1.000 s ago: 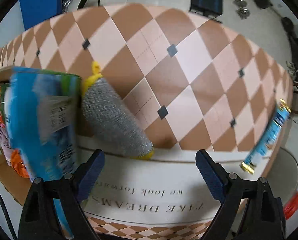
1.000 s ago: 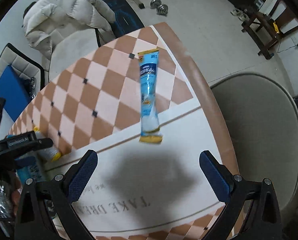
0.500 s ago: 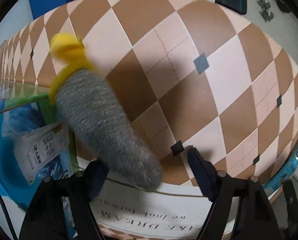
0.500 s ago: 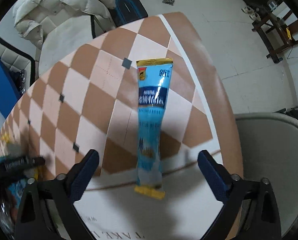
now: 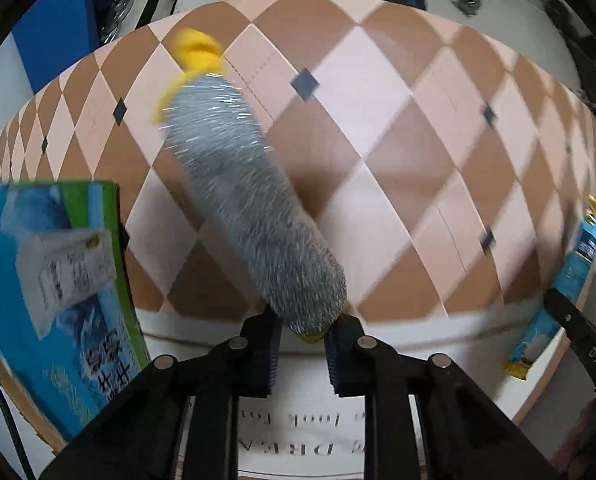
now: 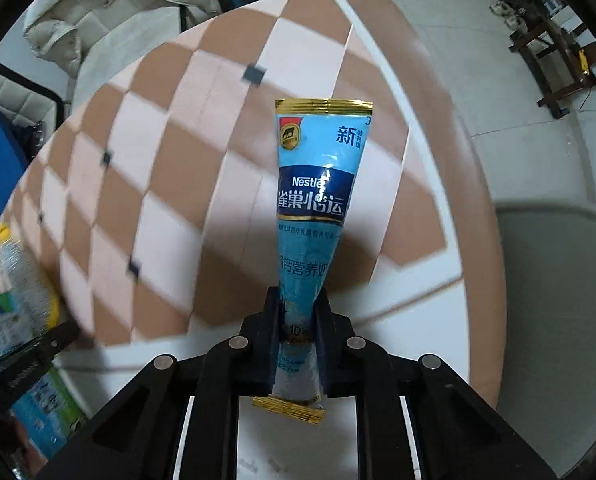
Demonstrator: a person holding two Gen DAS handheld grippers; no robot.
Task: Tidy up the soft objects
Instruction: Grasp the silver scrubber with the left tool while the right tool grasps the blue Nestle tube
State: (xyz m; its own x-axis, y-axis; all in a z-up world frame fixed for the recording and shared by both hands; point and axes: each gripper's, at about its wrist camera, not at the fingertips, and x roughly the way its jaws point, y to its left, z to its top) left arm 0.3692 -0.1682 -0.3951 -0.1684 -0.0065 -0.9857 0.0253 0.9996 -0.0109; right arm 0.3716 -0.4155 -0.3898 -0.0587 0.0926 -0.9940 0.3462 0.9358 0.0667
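The left gripper (image 5: 304, 330) is clamping the near end of a grey steel-wool scrubber (image 5: 253, 208) with yellow ends, its jaws drawn narrow around it; the scrubber is angling away over the checkered tablecloth (image 5: 398, 152). A blue-and-green box (image 5: 57, 280) is sitting at the table's left edge. The right gripper (image 6: 298, 320) is pinching the lower part of a blue Nestlé milk-powder sachet (image 6: 318, 184), which is standing up over the table's right edge near a grey chair seat (image 6: 558, 320).

The blue packet (image 6: 316, 200) says "Nestle" and "新". The tablecloth (image 5: 298, 432) shows upside-down letters, "DREA"
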